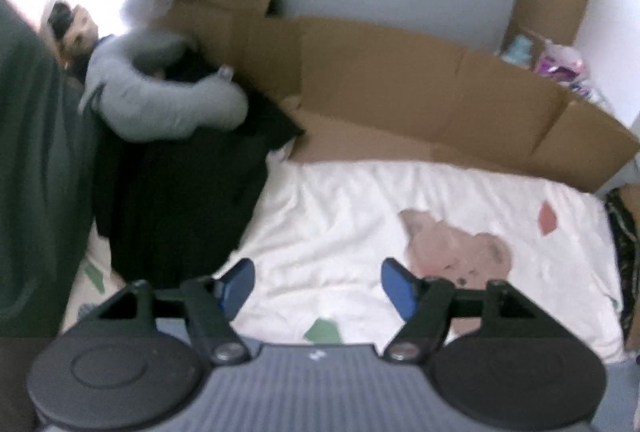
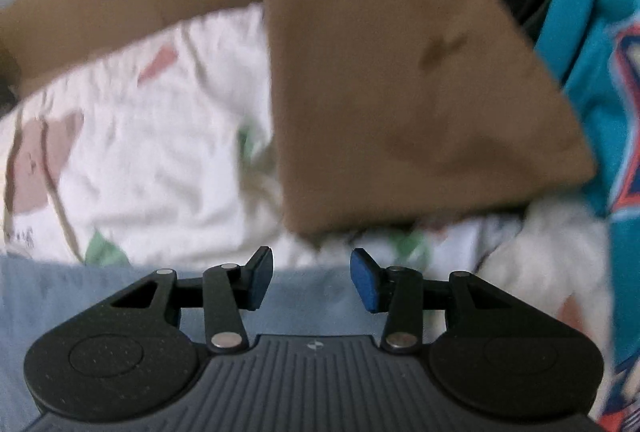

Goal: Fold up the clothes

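My left gripper [image 1: 318, 286] is open and empty above a white bedsheet [image 1: 340, 216] with a pink bear print. A pile of black clothes [image 1: 184, 200] lies to its left, with a grey neck pillow [image 1: 168, 104] on top. A dark green garment [image 1: 36, 172] hangs at the far left edge. My right gripper [image 2: 312, 278] is open and empty, hovering over a light blue cloth [image 2: 80, 296] at the sheet's near edge. A teal, orange and white jersey [image 2: 592, 80] lies at the right. The right wrist view is blurred.
A long brown cardboard sheet [image 1: 400, 84] stands along the far side of the bed against a grey wall. A brown cardboard flap [image 2: 408, 80] rises just beyond my right gripper. Small packets [image 1: 556, 60] sit at the back right.
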{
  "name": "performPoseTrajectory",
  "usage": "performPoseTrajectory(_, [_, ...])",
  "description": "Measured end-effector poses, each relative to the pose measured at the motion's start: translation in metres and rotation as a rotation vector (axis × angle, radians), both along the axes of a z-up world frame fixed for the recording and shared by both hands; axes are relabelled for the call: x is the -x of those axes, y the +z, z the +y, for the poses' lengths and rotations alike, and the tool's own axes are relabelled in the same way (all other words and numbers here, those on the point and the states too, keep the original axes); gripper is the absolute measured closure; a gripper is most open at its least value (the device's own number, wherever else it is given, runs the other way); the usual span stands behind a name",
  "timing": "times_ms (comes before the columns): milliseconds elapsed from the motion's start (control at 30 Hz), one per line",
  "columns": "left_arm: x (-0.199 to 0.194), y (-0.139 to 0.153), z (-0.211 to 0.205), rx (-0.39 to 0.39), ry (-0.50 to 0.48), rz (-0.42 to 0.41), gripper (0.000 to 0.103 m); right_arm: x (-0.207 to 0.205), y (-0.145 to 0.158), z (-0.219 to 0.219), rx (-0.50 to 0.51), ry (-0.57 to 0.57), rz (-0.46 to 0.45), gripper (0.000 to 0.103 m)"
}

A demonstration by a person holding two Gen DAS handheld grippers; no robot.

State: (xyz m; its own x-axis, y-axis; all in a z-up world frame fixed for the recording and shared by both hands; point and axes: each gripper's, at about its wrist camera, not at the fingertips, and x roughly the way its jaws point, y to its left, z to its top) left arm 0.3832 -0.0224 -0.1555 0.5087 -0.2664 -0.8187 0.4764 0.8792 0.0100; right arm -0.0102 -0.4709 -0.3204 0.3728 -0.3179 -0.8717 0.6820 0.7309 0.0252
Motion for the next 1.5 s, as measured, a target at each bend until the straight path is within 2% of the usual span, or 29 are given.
performPoseTrajectory(233, [0.022,0.044,-0.020,0.003,-0.013,0.016,0.025,0.028,0.074,-0.029,0.017,0.020,-0.061,0.053])
performPoseTrajectory(367, [0.040,0.073,-0.025,-0.031,-0.032,0.000,0.023,0.054,0.115,-0.031,0.029,0.071,-0.086,0.053])
performPoseTrajectory(467, [0.054,0.093,-0.023,-0.002,-0.001,0.002,0.021,0.076,0.142,-0.029,0.029,0.082,-0.108,0.052])
performPoseTrajectory(533, [0.065,0.106,-0.022,0.017,0.020,0.010,0.015,0.093,0.161,-0.026,0.034,0.080,-0.130,0.052])
performPoseTrajectory(767, [0.104,0.123,-0.020,0.066,0.057,0.081,0.015,0.162,0.232,0.001,0.071,0.064,-0.254,0.032])
performPoseTrajectory(900, [0.129,0.124,-0.021,0.067,0.048,0.095,0.015,0.194,0.260,0.012,0.077,0.060,-0.327,0.026])
performPoseTrajectory(1033, [0.151,0.122,-0.019,0.060,0.036,0.093,0.015,0.214,0.279,0.016,0.116,0.056,-0.371,0.017])
performPoseTrajectory(1167, [0.164,0.111,-0.022,0.044,0.036,0.093,0.015,0.239,0.288,0.021,0.126,0.067,-0.506,0.009])
performPoseTrajectory(1300, [0.177,0.103,-0.023,0.107,0.039,0.118,0.015,0.255,0.281,0.030,0.142,0.075,-0.560,0.009])
performPoseTrajectory(1500, [0.198,0.092,-0.033,0.105,0.033,0.080,0.015,0.273,0.259,0.032,0.127,0.066,-0.566,0.008])
